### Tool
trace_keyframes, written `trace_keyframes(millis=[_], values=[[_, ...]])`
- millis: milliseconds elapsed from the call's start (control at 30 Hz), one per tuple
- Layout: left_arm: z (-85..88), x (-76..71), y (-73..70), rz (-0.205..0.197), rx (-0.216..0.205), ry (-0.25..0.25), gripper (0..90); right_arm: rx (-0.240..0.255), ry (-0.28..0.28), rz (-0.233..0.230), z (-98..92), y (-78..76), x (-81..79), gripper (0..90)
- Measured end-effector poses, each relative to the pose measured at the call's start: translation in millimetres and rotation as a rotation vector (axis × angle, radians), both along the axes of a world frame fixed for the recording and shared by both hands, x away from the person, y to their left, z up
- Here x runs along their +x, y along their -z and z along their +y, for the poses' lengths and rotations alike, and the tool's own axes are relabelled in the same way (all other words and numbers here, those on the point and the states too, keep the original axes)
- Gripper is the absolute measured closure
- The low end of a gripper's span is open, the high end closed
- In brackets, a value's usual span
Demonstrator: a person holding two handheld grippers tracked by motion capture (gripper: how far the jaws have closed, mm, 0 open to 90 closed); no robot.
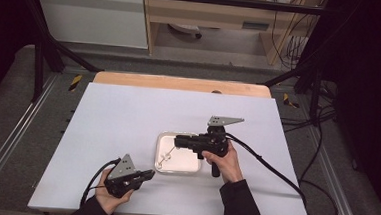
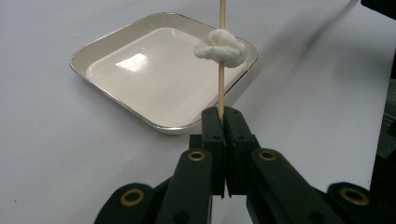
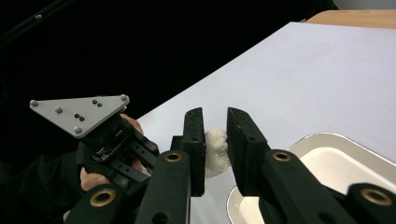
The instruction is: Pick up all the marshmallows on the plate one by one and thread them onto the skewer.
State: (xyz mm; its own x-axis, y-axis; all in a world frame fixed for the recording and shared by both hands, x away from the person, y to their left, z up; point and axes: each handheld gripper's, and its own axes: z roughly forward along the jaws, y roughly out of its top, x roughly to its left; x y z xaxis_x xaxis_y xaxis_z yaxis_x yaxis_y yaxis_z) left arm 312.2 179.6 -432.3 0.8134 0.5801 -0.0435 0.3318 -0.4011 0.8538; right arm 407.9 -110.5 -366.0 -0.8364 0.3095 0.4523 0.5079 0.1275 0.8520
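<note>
High view: the left gripper (image 1: 147, 174) is seen near the front edge of the white table (image 1: 128, 113), left of the square tray (image 1: 161, 167). The right gripper (image 1: 179, 142) is held over the tray.

Left gripper view: a wooden skewer (image 2: 221, 84) is clamped between the fully closed jaws and stands upright, its long axis running straight out from the jaw tips. A white marshmallow (image 2: 220, 48) is threaded on it, well above the tips, before the tray's far corner.

Right gripper view: the marshmallow (image 3: 215, 152) is pinched between the narrowed jaws; the left gripper's grey plate (image 3: 81, 113) is shown behind.
</note>
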Motion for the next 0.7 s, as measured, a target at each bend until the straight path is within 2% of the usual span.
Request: trace_keyframes(millis=[267, 700], values=[[0.0, 0.0, 1.5, 0.004, 0.000, -0.001, 88.7, 0.024, -0.005, 0.014, 4.5, 5.2, -2.2, 79.0], [-1.2, 0.0, 3.5, 0.009, 0.025, -0.005, 88.8, 0.031, -0.013, 0.016, 10.5, 13.6, -6.0, 79.9]])
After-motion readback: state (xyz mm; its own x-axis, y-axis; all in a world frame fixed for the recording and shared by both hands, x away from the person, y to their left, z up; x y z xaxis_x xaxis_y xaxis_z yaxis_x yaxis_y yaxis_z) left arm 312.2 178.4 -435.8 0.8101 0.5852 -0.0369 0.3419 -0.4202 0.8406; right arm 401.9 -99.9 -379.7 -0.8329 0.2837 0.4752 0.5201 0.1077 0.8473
